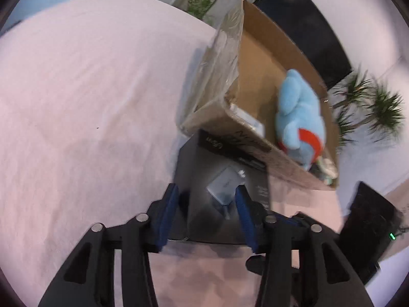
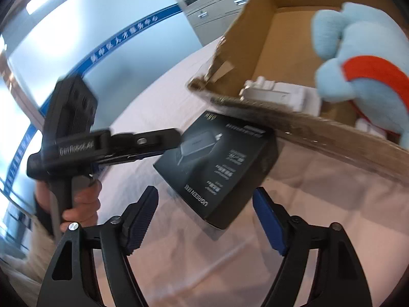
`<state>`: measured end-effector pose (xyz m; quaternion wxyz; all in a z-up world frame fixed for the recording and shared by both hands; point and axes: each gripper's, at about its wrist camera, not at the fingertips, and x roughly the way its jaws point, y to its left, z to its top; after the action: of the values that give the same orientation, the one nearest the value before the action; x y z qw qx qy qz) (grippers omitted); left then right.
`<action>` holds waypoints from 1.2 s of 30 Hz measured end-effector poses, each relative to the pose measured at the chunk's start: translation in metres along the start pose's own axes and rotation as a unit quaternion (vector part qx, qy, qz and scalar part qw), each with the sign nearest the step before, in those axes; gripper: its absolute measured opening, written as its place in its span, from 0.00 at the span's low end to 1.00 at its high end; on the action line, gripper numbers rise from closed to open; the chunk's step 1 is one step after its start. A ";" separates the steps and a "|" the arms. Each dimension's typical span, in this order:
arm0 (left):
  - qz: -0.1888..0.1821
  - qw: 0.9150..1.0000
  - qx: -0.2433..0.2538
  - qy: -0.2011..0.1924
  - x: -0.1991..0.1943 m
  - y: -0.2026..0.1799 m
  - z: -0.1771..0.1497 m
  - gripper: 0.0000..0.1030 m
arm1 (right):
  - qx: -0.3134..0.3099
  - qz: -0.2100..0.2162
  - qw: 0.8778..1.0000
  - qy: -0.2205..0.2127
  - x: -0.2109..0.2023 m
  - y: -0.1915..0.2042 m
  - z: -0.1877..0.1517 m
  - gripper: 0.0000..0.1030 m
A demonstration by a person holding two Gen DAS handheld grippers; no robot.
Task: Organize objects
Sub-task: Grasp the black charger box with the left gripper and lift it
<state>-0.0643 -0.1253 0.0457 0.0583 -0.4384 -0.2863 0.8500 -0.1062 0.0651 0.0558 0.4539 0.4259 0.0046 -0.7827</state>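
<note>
On the pink quilted cloth [image 1: 76,102] of the bench, a black charger box [image 2: 219,168] sits lifted at an angle, its far end tucked against the near wall of an open cardboard box [image 1: 258,58]. From the left wrist view, the left hand-held gripper [image 1: 207,197] has its blue pads on either side of the charger box [image 1: 222,186], pinching it; the right wrist view shows the same hand-held gripper [image 2: 166,140] reaching in from the left, its black fingers meeting the box's edge, with the person's left hand [image 2: 81,204] wrapped around the handle below. The box lid carries a picture of a grey charger and white lettering.

The right hand-held gripper [image 2: 204,204] stands open, its two blue pads spread wide on either side of the charger box's near corner, touching nothing that I can make out.

Inside the cardboard box [image 2: 276,35] lies a light blue plush toy [image 2: 358,58] with a red-orange band, leaning toward the right wall, and beside it, against the near wall, a white plastic item [image 2: 278,94] whose nature is unclear. The plush toy [image 1: 299,112] shows in the left view as well.

Beyond the bench stand green potted plants [image 1: 370,107] and a dark panel [image 1: 306,25]; grey cabinets [image 2: 217,2] and a glass wall with a blue stripe [image 2: 122,38] fill the other side
</note>
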 end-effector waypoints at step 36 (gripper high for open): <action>0.003 0.997 0.080 0.006 -0.044 -0.063 -0.076 0.52 | -0.162 -0.131 0.978 0.002 -0.043 0.062 -0.086 0.66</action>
<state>0.0122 -0.0557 0.0762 0.0919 -0.4388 -0.2160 0.8674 0.0049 0.0927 0.0534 0.4107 0.3435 0.1879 -0.8234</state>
